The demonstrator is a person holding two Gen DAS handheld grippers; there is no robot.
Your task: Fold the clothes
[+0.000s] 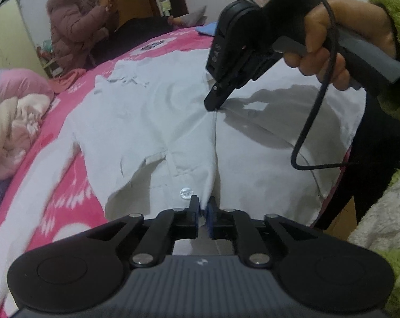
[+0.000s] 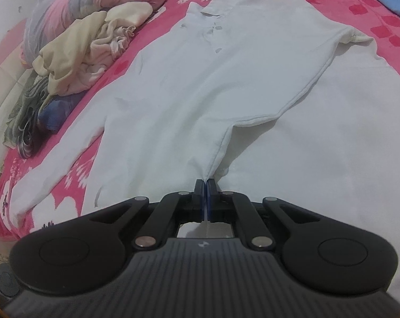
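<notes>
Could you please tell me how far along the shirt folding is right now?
Early. Done: the white shirt lies spread on the pink blanket. In hand: the left gripper and right gripper each pinch a shirt edge. Left: the folds themselves, and the pile of clothes beside it.

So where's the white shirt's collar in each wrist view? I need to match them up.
Left wrist view: the collar lies upper left of centre, far end of the white shirt.
Right wrist view: the collar sits top centre, above the button placket.
Shared landmark: the cream clothes pile on the pink blanket, left of the shirt.
</notes>
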